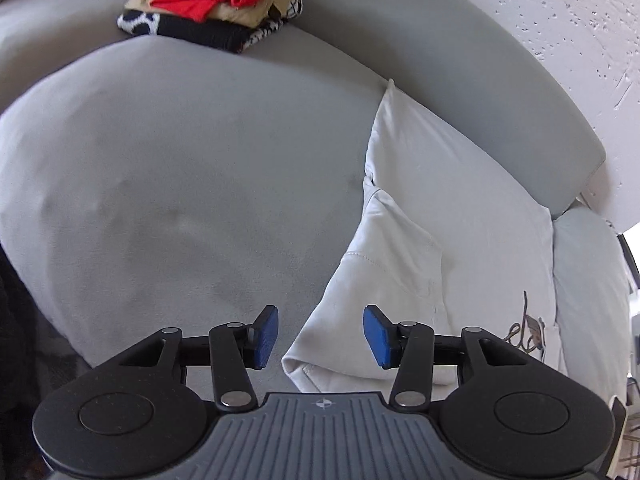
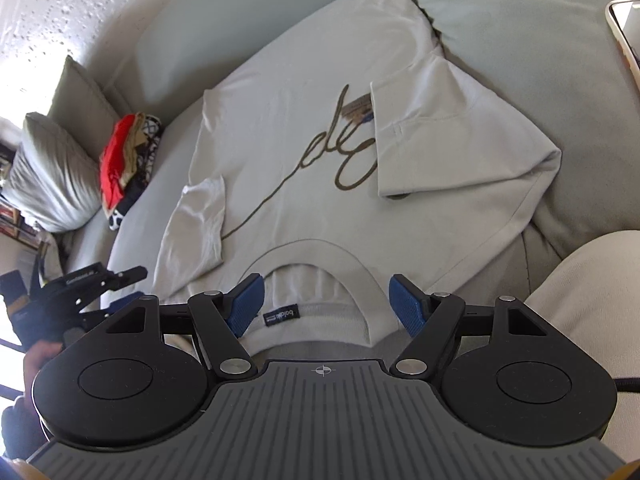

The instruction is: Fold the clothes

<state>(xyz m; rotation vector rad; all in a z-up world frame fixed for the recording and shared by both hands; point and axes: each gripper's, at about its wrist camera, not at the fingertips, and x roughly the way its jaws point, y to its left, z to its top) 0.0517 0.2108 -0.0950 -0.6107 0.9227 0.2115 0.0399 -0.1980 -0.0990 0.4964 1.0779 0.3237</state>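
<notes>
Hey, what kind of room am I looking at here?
Most likely a living room at home. The pale T-shirt is spread on the seat of a grey sofa, a throw pillow sits at the far end, and a stack of folded clothes lies beside it.

Folded sleeve (image 2: 448, 136) over part of the T-shirt (image 2: 280, 128) script print (image 2: 320, 160)

T-shirt (image 2: 304, 128): showing off-white, carrying an olive-brown looping script line and a small black neck label (image 2: 279, 316) with white lettering. Sofa (image 1: 180, 184): showing plain pale grey; pillow (image 2: 52, 184) showing light grey. Pile (image 1: 224, 0): showing red on top, tan beneath, black-and-white blotched print lowest; pads (image 1: 266, 336) showing blue on black grippers.
</notes>
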